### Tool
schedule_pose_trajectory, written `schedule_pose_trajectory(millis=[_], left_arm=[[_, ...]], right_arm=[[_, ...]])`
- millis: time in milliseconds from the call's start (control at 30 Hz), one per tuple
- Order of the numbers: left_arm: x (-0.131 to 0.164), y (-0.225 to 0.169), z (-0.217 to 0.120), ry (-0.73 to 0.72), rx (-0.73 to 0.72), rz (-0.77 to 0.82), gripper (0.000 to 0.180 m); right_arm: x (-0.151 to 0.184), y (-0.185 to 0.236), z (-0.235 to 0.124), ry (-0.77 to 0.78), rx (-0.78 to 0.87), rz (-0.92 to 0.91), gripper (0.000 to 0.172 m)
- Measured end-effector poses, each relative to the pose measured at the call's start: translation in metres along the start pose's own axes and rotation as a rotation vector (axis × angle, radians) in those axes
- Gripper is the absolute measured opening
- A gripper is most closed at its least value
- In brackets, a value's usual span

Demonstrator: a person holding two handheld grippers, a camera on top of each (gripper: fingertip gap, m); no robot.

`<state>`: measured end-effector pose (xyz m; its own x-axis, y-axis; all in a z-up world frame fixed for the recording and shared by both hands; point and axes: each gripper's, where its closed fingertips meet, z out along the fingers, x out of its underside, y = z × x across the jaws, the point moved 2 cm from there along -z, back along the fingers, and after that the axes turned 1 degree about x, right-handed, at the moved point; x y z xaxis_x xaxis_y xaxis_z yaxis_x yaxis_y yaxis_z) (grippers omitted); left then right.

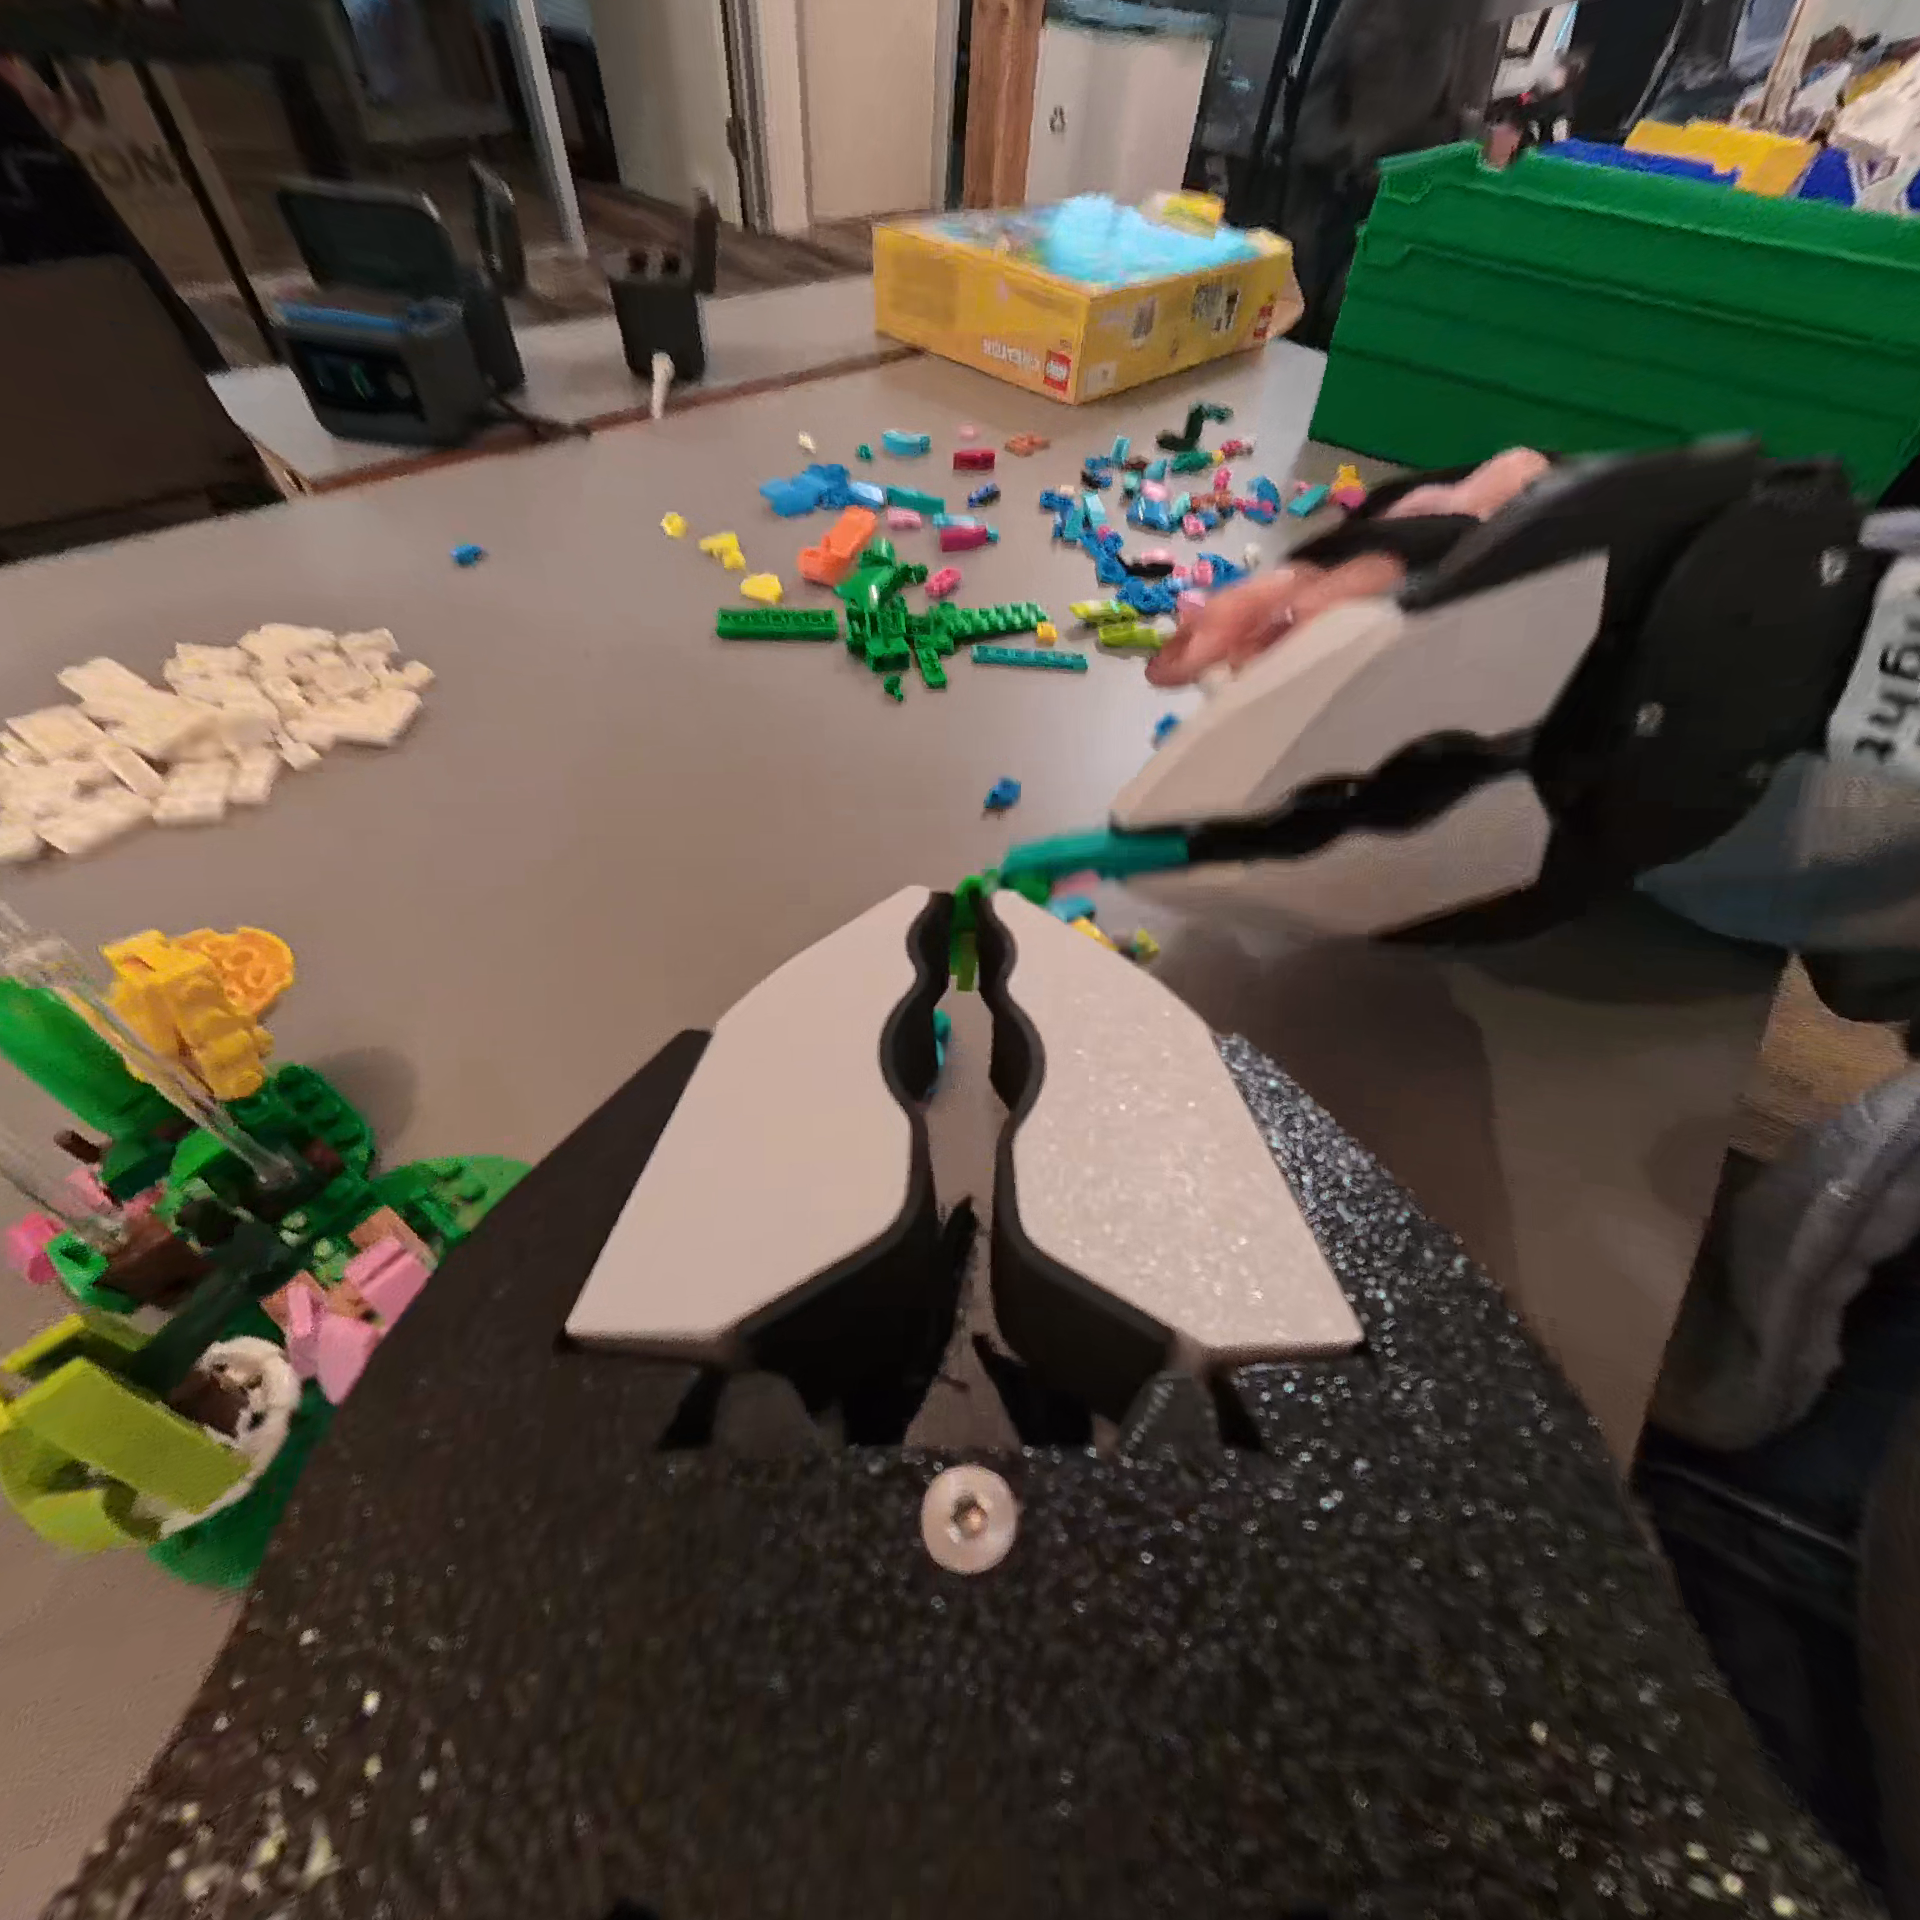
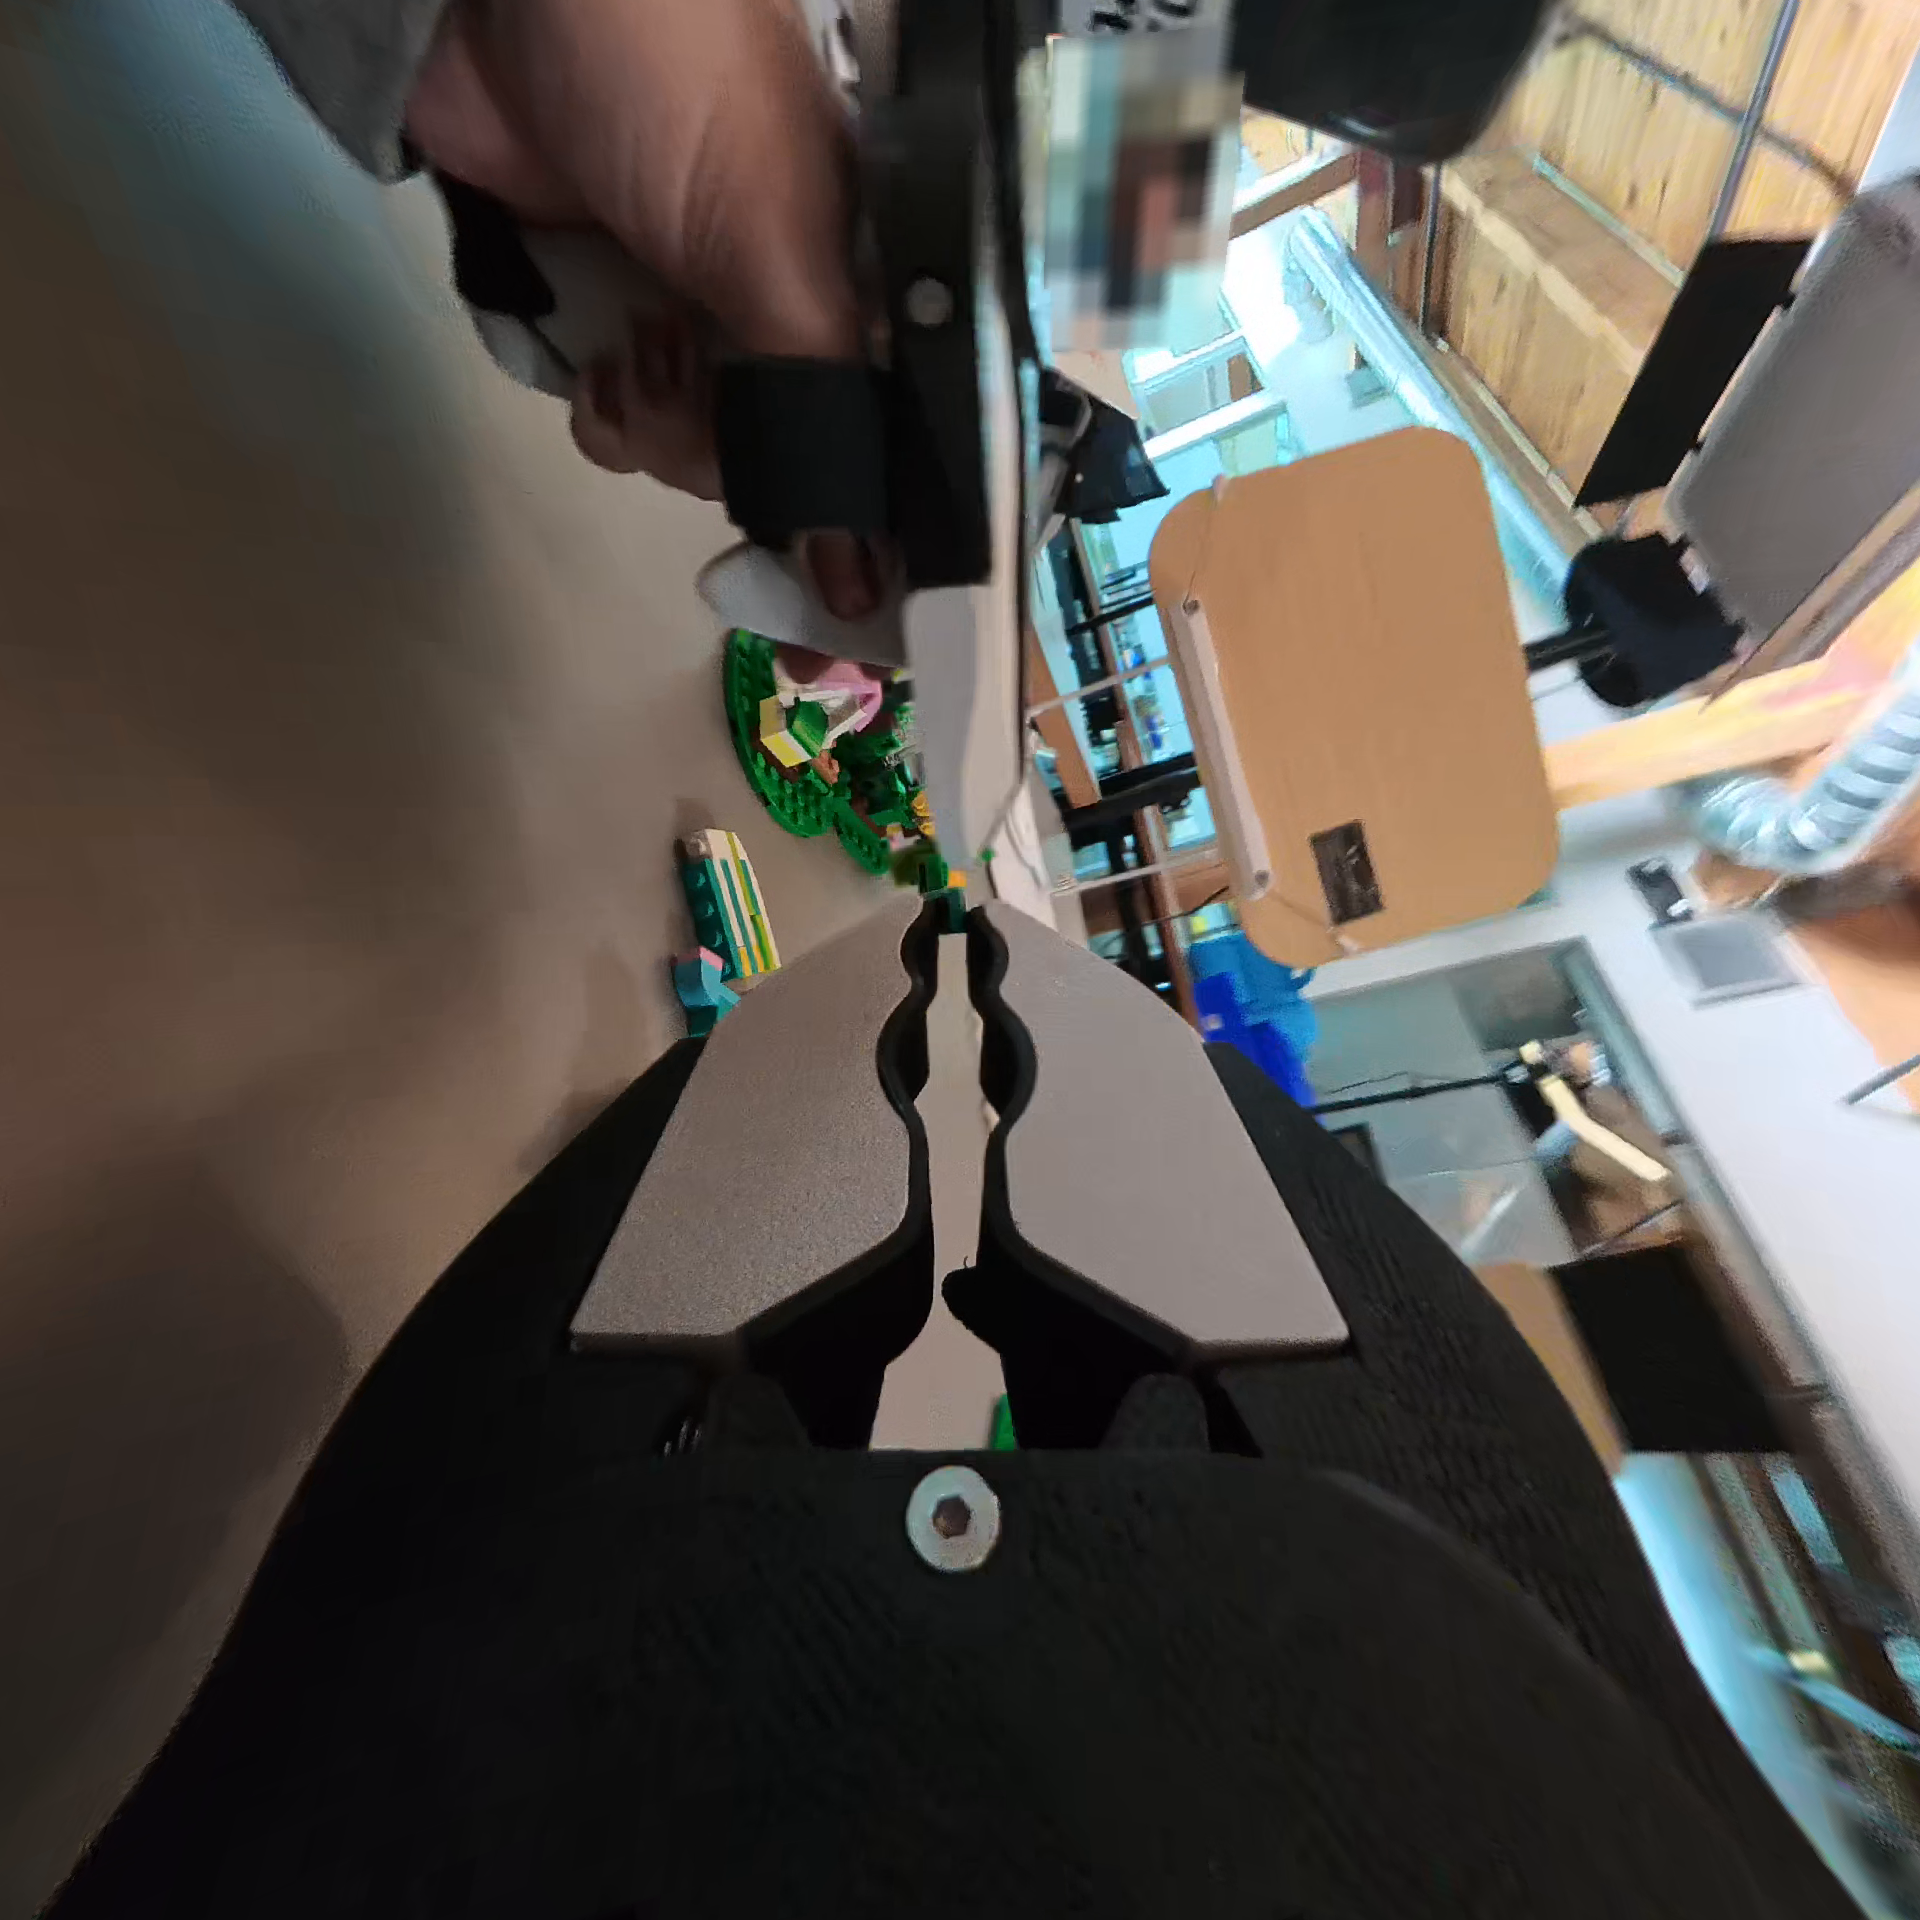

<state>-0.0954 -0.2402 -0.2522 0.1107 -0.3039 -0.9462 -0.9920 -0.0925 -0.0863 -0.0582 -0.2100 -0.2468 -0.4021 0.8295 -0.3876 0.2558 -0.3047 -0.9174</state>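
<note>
In the left wrist view my left gripper (image 1: pixel 964 914) is shut on a small green brick piece (image 1: pixel 966 940) that stands upright between its tips. My right gripper (image 1: pixel 1138 844) reaches in from the right, shut on a long teal brick piece (image 1: pixel 1091 857). The teal piece's far end meets the top of the green piece just above the grey table (image 1: pixel 623 883). In the right wrist view my right gripper (image 2: pixel 949 928) pinches the teal piece (image 2: pixel 948 916) at its tips. The left gripper's fingers (image 2: pixel 971 727) come down from above to the same spot.
A brick flower model on a green base (image 1: pixel 208 1195) stands at the near left and also shows in the right wrist view (image 2: pixel 810 769). A pile of white pieces (image 1: pixel 187 727), loose coloured bricks (image 1: pixel 1039 540), a yellow box (image 1: pixel 1070 291), a green crate (image 1: pixel 1610 312). A small teal-and-white build (image 2: pixel 727 904) lies nearby. Less than 4 cm separates the two grippers' tips.
</note>
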Motion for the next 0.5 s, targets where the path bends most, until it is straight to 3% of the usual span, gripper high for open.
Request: schedule_pose_trajectory(millis=[100, 300, 367, 500], left_arm=[[0.007, -0.005, 0.002, 0.035, 0.109, -0.157, 0.005], [-0.016, -0.027, -0.010, -0.156, 0.563, -0.606, 0.005], [-0.020, -0.029, -0.013, -0.190, 0.636, -0.660, 0.004], [-0.019, -0.028, -0.013, -0.189, 0.618, -0.629, 0.005]], right_arm=[[0.019, -0.009, -0.001, 0.049, -0.002, 0.133, 0.004], [0.038, -0.020, -0.004, 0.092, 0.018, 0.218, 0.004], [0.038, -0.021, -0.005, 0.090, 0.016, 0.228, 0.004], [0.038, -0.016, -0.005, 0.092, -0.023, 0.241, 0.004]])
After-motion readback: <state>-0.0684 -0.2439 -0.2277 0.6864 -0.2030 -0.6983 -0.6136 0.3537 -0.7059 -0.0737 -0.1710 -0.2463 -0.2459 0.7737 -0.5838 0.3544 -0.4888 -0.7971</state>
